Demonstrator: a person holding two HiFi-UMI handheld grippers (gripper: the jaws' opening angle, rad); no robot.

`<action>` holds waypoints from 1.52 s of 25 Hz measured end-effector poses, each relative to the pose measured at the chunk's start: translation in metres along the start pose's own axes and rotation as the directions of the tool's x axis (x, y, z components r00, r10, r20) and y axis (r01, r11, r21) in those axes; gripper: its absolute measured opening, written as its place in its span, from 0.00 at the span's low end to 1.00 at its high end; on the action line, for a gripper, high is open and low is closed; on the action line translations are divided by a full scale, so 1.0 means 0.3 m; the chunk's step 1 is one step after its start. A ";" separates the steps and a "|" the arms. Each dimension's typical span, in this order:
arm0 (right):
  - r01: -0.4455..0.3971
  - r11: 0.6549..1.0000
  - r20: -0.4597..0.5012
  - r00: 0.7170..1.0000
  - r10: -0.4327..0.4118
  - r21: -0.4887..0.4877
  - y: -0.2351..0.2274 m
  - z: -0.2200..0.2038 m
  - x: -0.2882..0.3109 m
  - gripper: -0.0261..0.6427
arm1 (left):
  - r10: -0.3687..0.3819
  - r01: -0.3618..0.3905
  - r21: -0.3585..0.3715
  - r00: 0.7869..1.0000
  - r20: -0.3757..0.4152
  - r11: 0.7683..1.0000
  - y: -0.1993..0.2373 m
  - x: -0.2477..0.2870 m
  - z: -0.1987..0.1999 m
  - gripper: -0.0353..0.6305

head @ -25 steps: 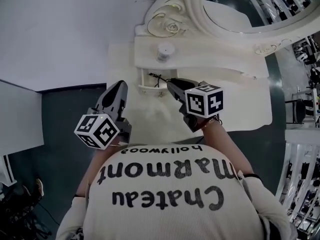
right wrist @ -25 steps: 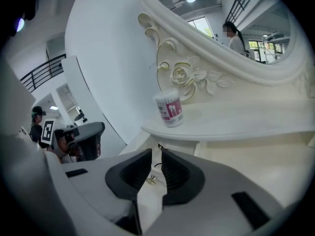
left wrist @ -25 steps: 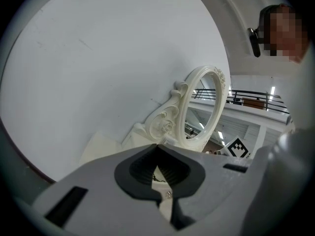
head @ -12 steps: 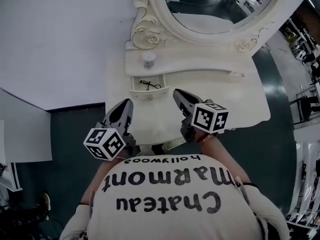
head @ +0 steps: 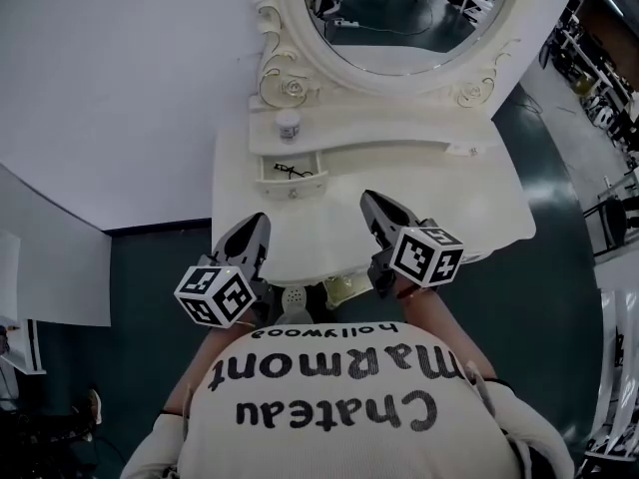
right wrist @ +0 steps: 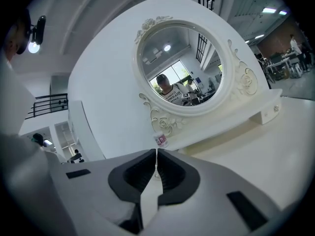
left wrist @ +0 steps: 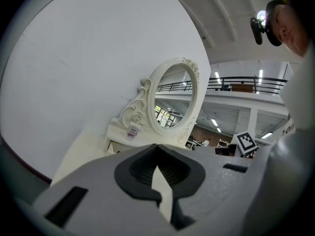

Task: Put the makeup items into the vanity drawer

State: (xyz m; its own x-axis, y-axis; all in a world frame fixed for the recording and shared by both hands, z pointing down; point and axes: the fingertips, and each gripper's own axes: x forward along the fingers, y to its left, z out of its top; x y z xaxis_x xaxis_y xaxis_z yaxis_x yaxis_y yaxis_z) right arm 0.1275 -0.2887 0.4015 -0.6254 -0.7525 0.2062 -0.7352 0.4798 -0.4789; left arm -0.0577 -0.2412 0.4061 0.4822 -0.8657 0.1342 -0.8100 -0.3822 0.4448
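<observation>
The white vanity (head: 469, 203) has a small drawer (head: 286, 174) standing open on its left side, with a thin dark item lying inside. A small white jar (head: 289, 123) stands on the shelf above the drawer, also in the left gripper view as the jar (left wrist: 132, 131) and in the right gripper view as the jar (right wrist: 160, 140). My left gripper (head: 258, 224) hovers over the vanity's front left edge, shut and empty. My right gripper (head: 370, 201) is over the front middle of the tabletop, shut with nothing in it.
An oval mirror (head: 399, 28) in an ornate white frame rises behind the shelf. A white wall (head: 120, 78) stands to the left. Dark floor (head: 559, 297) surrounds the vanity. Pale things (head: 337, 288) lie under the front edge, by the person's body.
Both grippers have drawn back from the open drawer toward the vanity's front edge. The right gripper, at the drawer a second ago, is now clear of it.
</observation>
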 end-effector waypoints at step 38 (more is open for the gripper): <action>0.032 0.998 -0.049 0.998 -0.035 -0.051 -0.037 -0.184 -0.325 0.09 | 0.046 -0.046 0.017 0.999 -0.014 0.999 -0.203 -0.216 -0.180 0.06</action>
State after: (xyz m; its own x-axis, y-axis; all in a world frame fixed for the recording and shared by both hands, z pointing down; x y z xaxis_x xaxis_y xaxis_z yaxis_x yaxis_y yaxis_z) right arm 0.1821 -0.1957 0.4337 -0.6113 -0.7460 0.2640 -0.7674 0.4772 -0.4282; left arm -0.0217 -0.1442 0.4182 0.4489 -0.8778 0.1674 -0.8370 -0.3474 0.4229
